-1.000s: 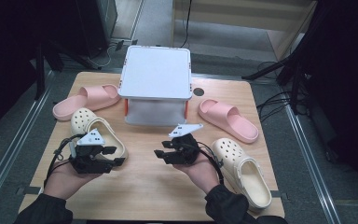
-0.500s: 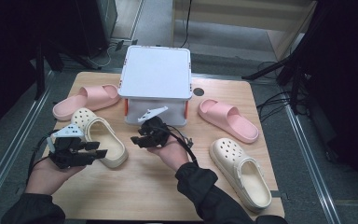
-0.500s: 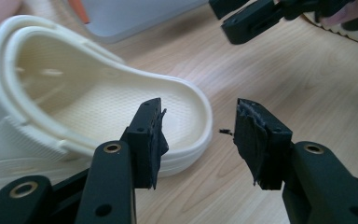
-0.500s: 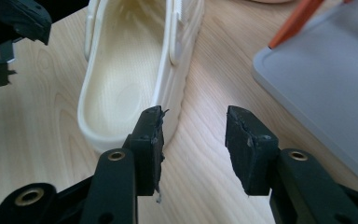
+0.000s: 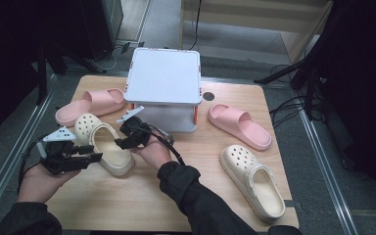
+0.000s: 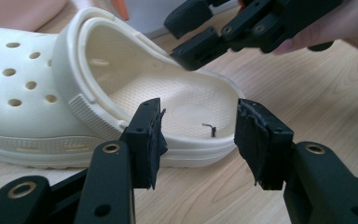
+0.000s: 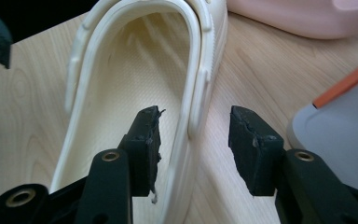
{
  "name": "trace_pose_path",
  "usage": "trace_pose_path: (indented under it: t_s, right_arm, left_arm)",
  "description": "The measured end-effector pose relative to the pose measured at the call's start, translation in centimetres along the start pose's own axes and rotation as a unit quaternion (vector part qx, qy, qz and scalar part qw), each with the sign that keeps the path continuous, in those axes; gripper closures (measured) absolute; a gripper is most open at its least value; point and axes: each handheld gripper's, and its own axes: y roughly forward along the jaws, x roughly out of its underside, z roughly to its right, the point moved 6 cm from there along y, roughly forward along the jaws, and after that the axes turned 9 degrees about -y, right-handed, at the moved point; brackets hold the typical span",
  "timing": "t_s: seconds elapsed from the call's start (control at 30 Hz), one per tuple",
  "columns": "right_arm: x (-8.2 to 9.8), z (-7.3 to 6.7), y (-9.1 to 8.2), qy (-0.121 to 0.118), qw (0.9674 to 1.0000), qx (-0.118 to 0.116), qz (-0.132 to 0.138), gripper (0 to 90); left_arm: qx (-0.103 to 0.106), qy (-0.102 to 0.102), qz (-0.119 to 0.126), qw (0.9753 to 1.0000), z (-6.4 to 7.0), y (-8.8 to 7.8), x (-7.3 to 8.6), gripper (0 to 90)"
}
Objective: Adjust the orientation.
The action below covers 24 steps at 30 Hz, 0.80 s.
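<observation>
A cream clog (image 5: 103,147) lies at the table's left, toe toward the far edge. My left gripper (image 5: 94,157) is at its heel, open; the heel rim (image 6: 200,140) sits between the jaws (image 6: 198,135) untouched, and they have narrowed slightly in the last second. My right gripper (image 5: 121,136) reaches in from the right, open, with the clog's side wall (image 7: 193,93) between its jaws (image 7: 198,140), which have just been opening. In the left gripper view the right gripper (image 6: 242,28) hovers over the clog's opening. The matching clog (image 5: 254,178) lies at the front right.
A white lidded box (image 5: 165,90) with orange clips stands at the back middle, close behind my right gripper. One pink slide (image 5: 90,104) lies left of it beside the clog's toe, another pink slide (image 5: 240,125) right of it. The table edge runs near my left hand.
My right hand has crossed leftward from the table's middle to the left clog's side. My left gripper has slid left and back toward the clog's heel.
</observation>
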Motion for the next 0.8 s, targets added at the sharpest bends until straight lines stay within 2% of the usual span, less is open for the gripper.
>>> trace_pose_path:
  t_s: [0.2, 0.33, 0.4, 0.47, 0.53, 0.7, 0.8]
  right_arm:
    - [-0.6, -0.1, 2.6, -0.008, 0.9998, 0.005, -0.017, 54.8]
    - [-1.0, -0.1, 3.7, 0.009, 0.9998, 0.006, -0.017, 59.3]
    - [-1.1, -0.1, 4.2, 0.006, 0.9996, 0.012, -0.024, 64.4]
    - [-1.1, -0.2, 4.6, 0.002, 0.9991, 0.016, -0.038, 73.9]
    - [-1.2, 0.0, 4.4, 0.026, 0.9988, 0.019, -0.037, 78.6]
    - [-1.3, -0.2, 3.3, 0.023, 0.9983, 0.032, -0.043, 79.2]
    - [-1.4, -0.3, 1.9, 0.010, 0.9987, 0.032, -0.040, 79.4]
  left_arm:
    - [0.008, -0.011, 0.011, 0.9998, -0.6, -0.4, -0.1, 50.8]
    - [0.008, -0.013, 0.010, 0.9998, -1.0, -0.5, -0.1, 51.0]
    - [0.003, -0.016, 0.011, 0.9998, -1.0, -0.5, -0.1, 50.9]
    - [0.000, -0.015, 0.014, 0.9998, -1.1, -0.6, -0.2, 50.9]
    - [0.000, -0.014, 0.018, 0.9997, -1.0, -0.7, -0.3, 50.9]
    - [-0.002, -0.013, 0.024, 0.9996, -1.1, -0.9, -0.3, 51.2]
    - [-0.005, -0.013, 0.033, 0.9994, -1.0, -1.2, -0.5, 51.6]
